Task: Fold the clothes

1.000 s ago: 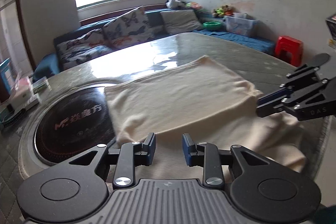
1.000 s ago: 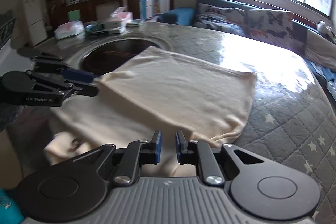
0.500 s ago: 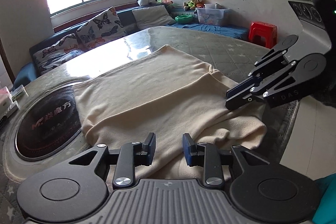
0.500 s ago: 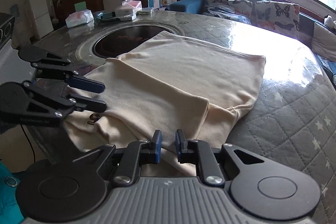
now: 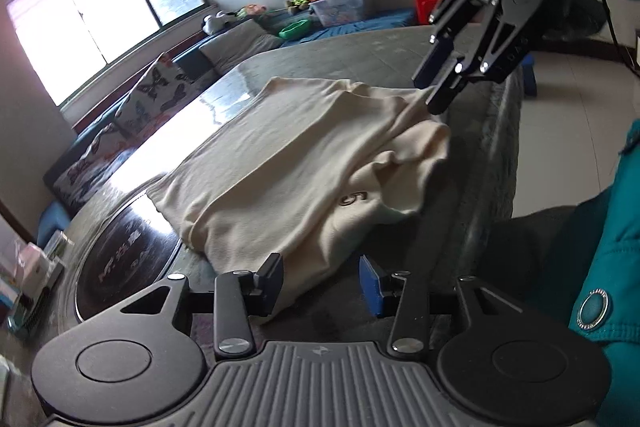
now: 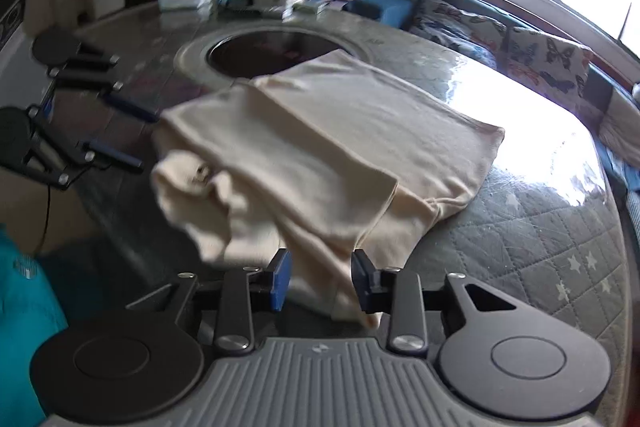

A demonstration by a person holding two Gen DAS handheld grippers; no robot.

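A cream garment lies partly folded on the round table, its far half flat and smooth, its near half doubled over in a soft fold with a rumpled bunch hanging past the table edge; a small dark mark like a "5" shows on the bunched part. The left tool has its jaws spread wide and empty at the cloth's near edge, toward 6 o'clock. The right tool is likewise wide, with a hanging strip of the cloth between its fingers, ungripped. A dark round inset sits in the table at 11 o'clock of the garment in the right wrist view.
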